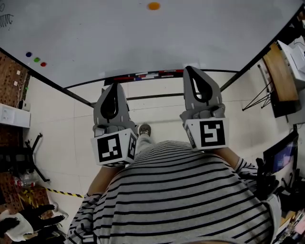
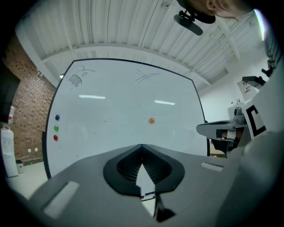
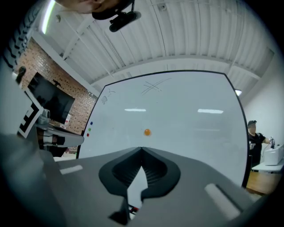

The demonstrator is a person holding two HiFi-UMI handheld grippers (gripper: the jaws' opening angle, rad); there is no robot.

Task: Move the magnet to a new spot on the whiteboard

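Note:
A small round orange magnet (image 1: pixel 153 5) sticks near the middle of the big whiteboard (image 1: pixel 119 38), far ahead of both grippers. It shows just above the jaw tips in the left gripper view (image 2: pixel 151 120) and in the right gripper view (image 3: pixel 147 131). My left gripper (image 1: pixel 114 86) and right gripper (image 1: pixel 189 69) are held side by side in front of the person's striped shirt, pointing at the board. Each has its jaws shut with nothing between them, as the tips of the left gripper (image 2: pixel 142 145) and of the right gripper (image 3: pixel 141 148) meet. Neither touches the board.
Blue (image 1: pixel 28 54), green (image 1: pixel 36 59) and red (image 1: pixel 43 64) magnets sit at the board's left edge. A tray of markers (image 1: pixel 143 75) runs along the bottom edge. A wooden desk (image 1: pixel 279 71) stands to the right, a brick wall (image 2: pixel 26 97) to the left, and a person (image 3: pixel 255 133) far right.

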